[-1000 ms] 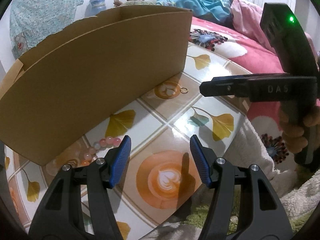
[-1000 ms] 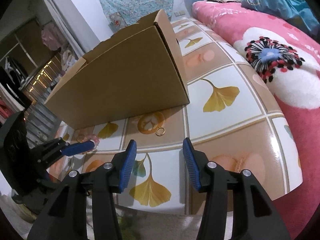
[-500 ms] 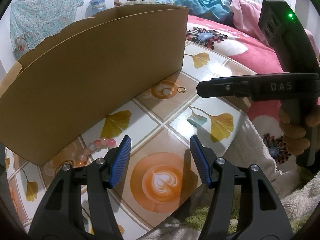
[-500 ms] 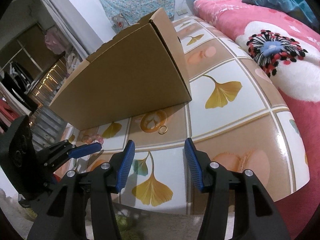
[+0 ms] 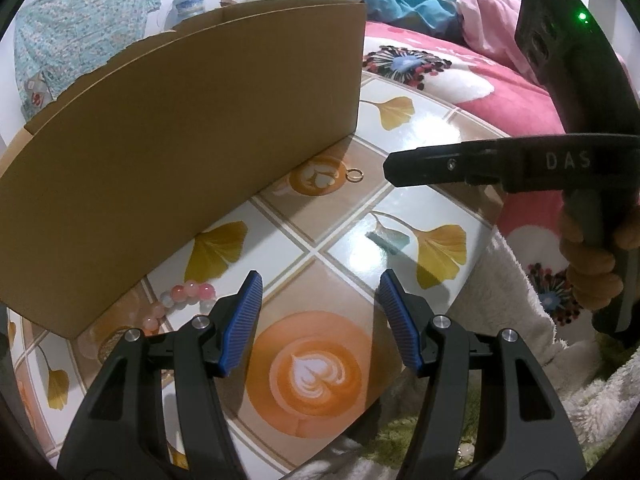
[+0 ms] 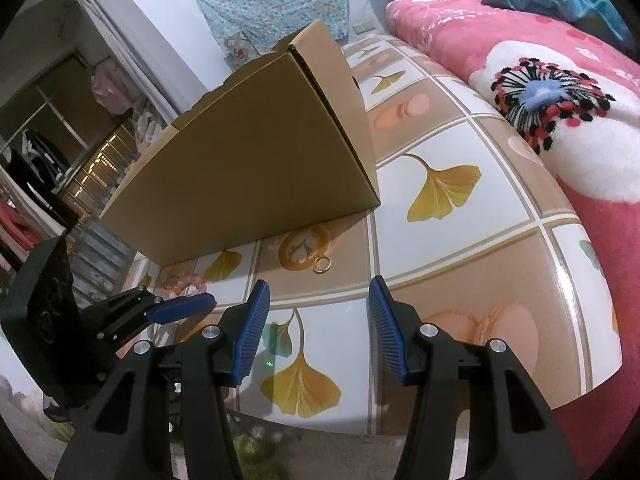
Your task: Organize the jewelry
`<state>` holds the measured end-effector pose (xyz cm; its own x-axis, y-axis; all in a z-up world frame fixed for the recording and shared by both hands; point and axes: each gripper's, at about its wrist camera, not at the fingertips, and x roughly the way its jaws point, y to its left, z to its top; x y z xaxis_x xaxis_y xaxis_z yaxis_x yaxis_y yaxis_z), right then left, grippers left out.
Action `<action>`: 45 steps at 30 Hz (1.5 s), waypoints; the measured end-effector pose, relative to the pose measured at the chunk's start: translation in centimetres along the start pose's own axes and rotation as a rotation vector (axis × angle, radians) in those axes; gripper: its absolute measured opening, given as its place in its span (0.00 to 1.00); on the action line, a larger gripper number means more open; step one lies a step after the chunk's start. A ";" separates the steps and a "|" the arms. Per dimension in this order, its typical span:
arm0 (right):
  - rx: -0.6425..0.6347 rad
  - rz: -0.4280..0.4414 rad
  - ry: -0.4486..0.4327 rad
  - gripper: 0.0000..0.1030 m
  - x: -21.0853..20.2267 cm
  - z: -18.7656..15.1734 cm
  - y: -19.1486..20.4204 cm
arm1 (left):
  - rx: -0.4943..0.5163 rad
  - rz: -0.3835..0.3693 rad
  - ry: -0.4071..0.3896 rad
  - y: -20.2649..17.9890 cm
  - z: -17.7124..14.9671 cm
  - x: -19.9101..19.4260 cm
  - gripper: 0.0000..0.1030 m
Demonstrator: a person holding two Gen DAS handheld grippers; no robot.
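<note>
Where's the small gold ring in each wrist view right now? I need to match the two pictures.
Left wrist view: the gold ring lies upper centre, on the patterned table just off the cardboard box's near right corner.
Right wrist view: the ring lies centre, ahead of the open fingers, below that corner.
Shared landmark: the orange latte-art print beside the ring.

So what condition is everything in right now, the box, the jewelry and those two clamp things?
Cardboard box: upright, top flaps open.
Gold ring: lying flat on the table, untouched.
Bead bracelet: lying against the box's base.
Left gripper: open, empty.
Right gripper: open, empty.
</note>
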<state>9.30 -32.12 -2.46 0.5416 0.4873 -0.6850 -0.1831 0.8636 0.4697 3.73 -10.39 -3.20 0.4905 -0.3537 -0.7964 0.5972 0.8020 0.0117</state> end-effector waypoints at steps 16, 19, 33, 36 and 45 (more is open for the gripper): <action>0.007 0.035 -0.015 0.50 -0.9 0.0 -0.3 | -0.018 -0.014 -0.003 -0.1 0.5 0.0 0.56; -0.002 0.034 -0.029 0.50 -1.5 -0.2 -0.4 | -0.038 -0.029 -0.028 0.3 0.1 -1.3 0.56; -0.047 0.016 -0.016 0.50 -1.0 -0.1 1.0 | -0.196 0.028 -0.090 5.1 -3.1 -5.4 0.45; -0.062 -0.010 -0.012 0.50 -0.9 -0.3 1.6 | -0.184 0.054 -0.071 5.7 -2.7 -4.6 0.40; -0.135 -0.102 -0.005 0.40 1.1 0.6 2.7 | -0.124 0.063 -0.020 6.1 -2.1 -1.8 0.31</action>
<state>9.88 -29.34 -1.57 0.5673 0.3956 -0.7223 -0.2352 0.9184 0.3182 5.18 -3.84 -2.92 0.5378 -0.3088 -0.7845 0.4820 0.8761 -0.0144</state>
